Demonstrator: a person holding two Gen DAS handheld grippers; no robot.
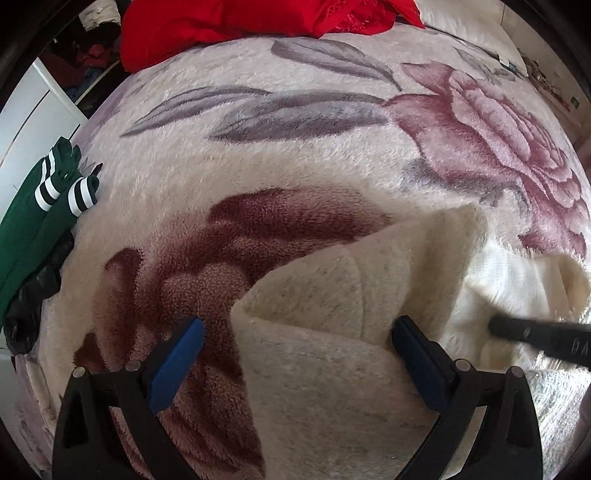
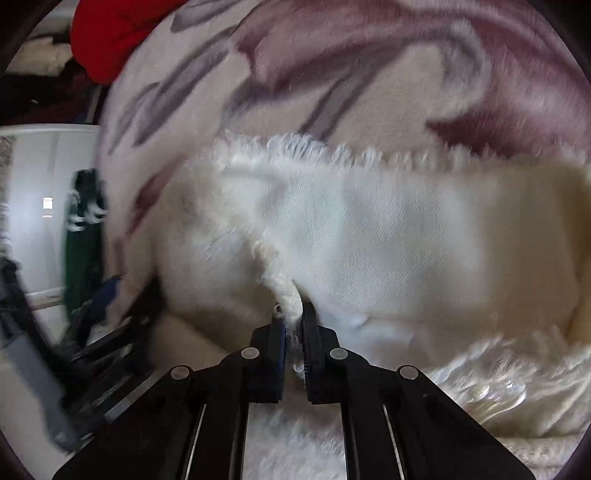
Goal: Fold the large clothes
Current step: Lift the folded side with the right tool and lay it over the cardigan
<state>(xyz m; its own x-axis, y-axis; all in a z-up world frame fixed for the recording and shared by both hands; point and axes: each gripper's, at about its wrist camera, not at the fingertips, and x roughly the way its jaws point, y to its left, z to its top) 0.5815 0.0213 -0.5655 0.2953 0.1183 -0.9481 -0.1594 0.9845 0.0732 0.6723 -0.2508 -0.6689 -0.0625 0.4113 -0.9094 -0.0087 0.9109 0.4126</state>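
Bed carries everything; fluffy cream blanket with pink-maroon rose print and grey leaves spreads across it. Cream fleece garment lies on blanket at near side, partly folded, white woven lining showing on right. Red fabric heap sits on blanket at far edge. Green garment with black-and-white striped cuffs lies at left edge, black garment just beside it, nearer. White cabinet stands past left edge.
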